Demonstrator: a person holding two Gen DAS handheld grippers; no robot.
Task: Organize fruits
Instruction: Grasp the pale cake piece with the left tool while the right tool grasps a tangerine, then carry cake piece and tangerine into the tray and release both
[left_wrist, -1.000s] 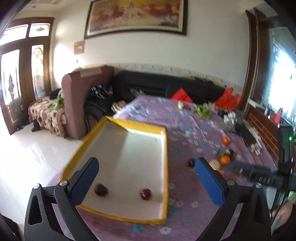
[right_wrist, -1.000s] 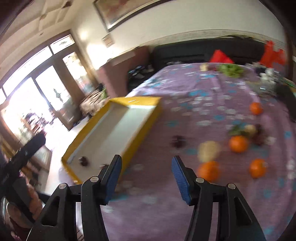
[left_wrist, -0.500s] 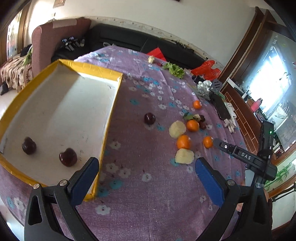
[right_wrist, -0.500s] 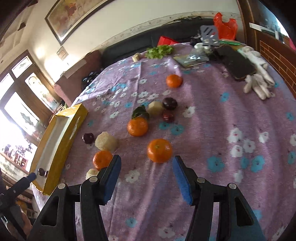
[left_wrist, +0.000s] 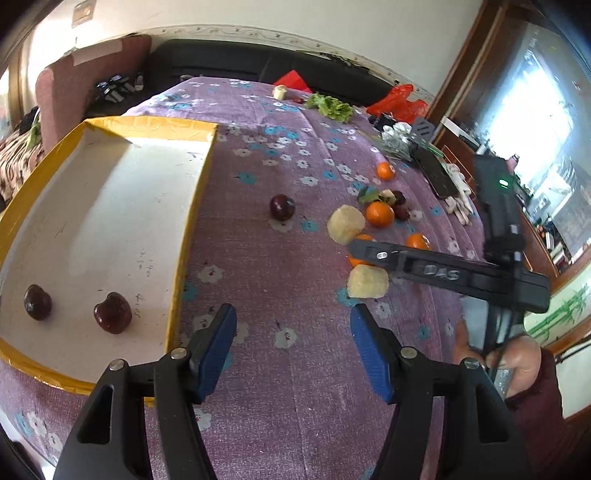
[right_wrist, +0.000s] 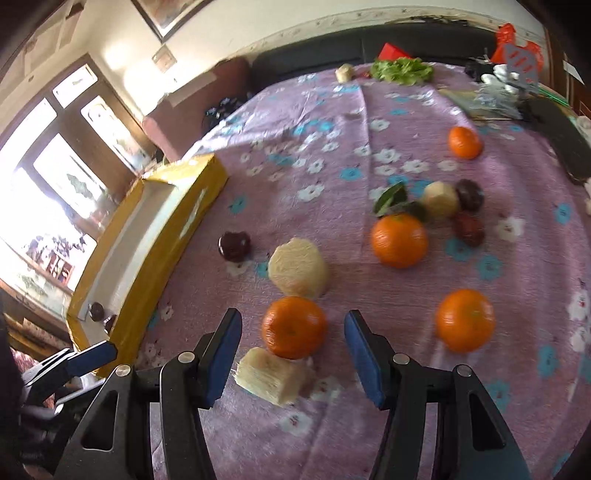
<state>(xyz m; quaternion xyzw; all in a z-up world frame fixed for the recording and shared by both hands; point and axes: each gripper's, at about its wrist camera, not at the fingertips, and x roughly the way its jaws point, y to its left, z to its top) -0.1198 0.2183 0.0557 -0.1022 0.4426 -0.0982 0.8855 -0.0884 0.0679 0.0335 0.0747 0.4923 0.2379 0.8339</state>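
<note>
A yellow-rimmed white tray (left_wrist: 192, 206) lies at the left of the purple flowered table and holds two dark plums (left_wrist: 112, 313). It also shows in the right wrist view (right_wrist: 199, 206). A third plum (left_wrist: 282, 207) lies loose on the cloth. My left gripper (left_wrist: 291, 339) is open and empty above bare cloth beside the tray. My right gripper (right_wrist: 293, 343) is open, its jaws on either side of an orange (right_wrist: 294, 327), apart from it. Pale peeled fruit chunks (right_wrist: 298, 268) and more oranges (right_wrist: 399, 240) lie around it.
Green lettuce (right_wrist: 400, 70), a black phone (left_wrist: 436, 173), white gloves (left_wrist: 458, 195) and a red bag (left_wrist: 399, 103) lie at the table's far and right edges. A black sofa (left_wrist: 258, 62) stands behind the table.
Both grippers moved right, away from the tray and towards the loose fruit. The right gripper came down over the near orange. The left gripper's jaws stand closer together than before.
</note>
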